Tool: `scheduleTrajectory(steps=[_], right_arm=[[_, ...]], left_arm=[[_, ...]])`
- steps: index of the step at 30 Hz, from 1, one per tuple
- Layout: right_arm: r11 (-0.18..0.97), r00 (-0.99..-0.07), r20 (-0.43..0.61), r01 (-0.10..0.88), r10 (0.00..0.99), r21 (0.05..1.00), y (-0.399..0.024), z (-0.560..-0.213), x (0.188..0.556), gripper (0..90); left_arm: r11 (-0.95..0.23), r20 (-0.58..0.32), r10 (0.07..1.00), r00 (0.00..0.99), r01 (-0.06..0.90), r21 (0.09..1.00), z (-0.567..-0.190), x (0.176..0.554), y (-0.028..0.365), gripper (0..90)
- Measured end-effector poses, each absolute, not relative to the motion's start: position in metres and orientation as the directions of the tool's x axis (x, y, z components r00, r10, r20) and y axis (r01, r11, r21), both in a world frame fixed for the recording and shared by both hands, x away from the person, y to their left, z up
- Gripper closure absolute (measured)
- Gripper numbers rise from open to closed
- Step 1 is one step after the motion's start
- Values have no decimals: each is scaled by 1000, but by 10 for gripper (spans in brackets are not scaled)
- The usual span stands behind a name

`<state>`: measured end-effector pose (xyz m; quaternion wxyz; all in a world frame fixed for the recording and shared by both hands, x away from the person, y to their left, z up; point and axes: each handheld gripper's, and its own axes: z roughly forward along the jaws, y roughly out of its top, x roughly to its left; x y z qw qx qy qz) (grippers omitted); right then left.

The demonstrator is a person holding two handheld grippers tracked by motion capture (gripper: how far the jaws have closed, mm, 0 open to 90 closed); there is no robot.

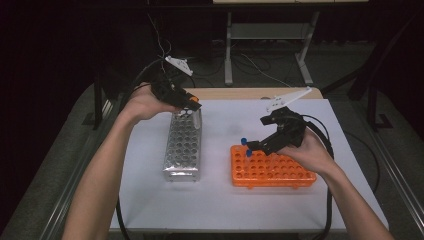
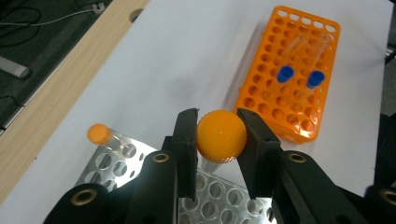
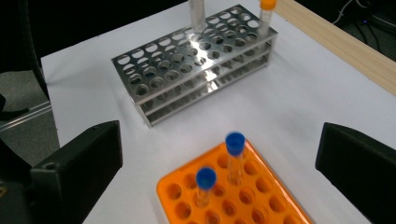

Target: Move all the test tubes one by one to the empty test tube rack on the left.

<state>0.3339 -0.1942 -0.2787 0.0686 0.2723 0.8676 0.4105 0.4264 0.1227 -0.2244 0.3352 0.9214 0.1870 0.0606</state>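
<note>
Black jaws of the left gripper (image 2: 218, 140) stand closed on the orange cap of a tube (image 2: 221, 136), clamping it from both sides just above the metal rack (image 2: 215, 191) on the left of the white table (image 1: 220, 200). I cannot tell whether this tube is going into a hole or coming out; its clear body hangs over the rack's far end. One more orange-capped tube (image 2: 99, 134) already stands in a corner hole of that rack, and the rest of its holes look empty.

Farther right, the orange rack (image 1: 272, 172) carries two blue-capped tubes (image 3: 235, 144), both seated upright in neighbouring holes near its left end. The right gripper (image 3: 219, 158) hovers just over them with its jaws spread wide and nothing between the pads, so I judge that a blue tube is freshly placed.

By this count three tubes are racked and one is in hand. No brand, label or writing can be read on anything.
</note>
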Motion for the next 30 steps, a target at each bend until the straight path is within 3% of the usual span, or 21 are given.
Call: scheduleTrajectory(steps=[13,30], right_arm=[[475,-791,130,481,598,737,-249,-296,312,2],[444,-757,161,526,633,725,-280,-319,299,2]], left_arm=[[-684,-16,440,898,347,642,-240,464,127,686],[-711,31,465,885,352,609,-275,492,113,687]])
